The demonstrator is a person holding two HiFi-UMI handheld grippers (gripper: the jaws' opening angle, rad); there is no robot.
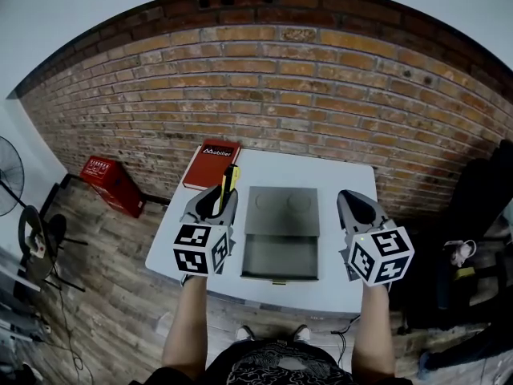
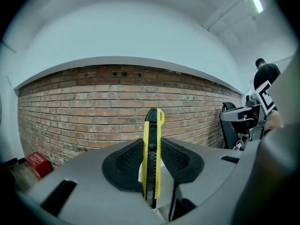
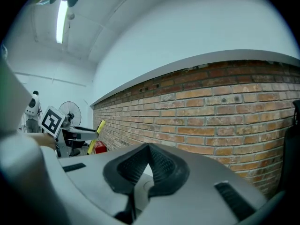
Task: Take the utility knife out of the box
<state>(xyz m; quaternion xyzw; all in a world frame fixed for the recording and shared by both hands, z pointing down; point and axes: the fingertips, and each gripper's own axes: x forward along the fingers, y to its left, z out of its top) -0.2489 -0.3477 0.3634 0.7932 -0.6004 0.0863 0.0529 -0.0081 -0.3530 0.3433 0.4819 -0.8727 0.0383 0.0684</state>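
Note:
My left gripper point(image 1: 215, 203) is shut on a yellow and black utility knife point(image 1: 229, 181), held above the table to the left of the box. In the left gripper view the knife point(image 2: 153, 144) stands upright between the ribbed pads point(image 2: 129, 161), its tip rising past them. The grey box point(image 1: 280, 233) lies open in the middle of the white table point(image 1: 337, 291), lid folded back, inside bare. My right gripper point(image 1: 354, 203) hovers to the right of the box, and its jaws point(image 3: 149, 149) are shut with nothing between them. From the right gripper view the knife point(image 3: 96, 136) shows at the far left.
A red book point(image 1: 211, 164) lies at the table's back left corner. A red crate point(image 1: 112, 184) sits on the wooden floor to the left, with a fan point(image 1: 10, 175) beyond it. A brick wall point(image 1: 321, 103) runs behind the table. Dark gear stands at the right.

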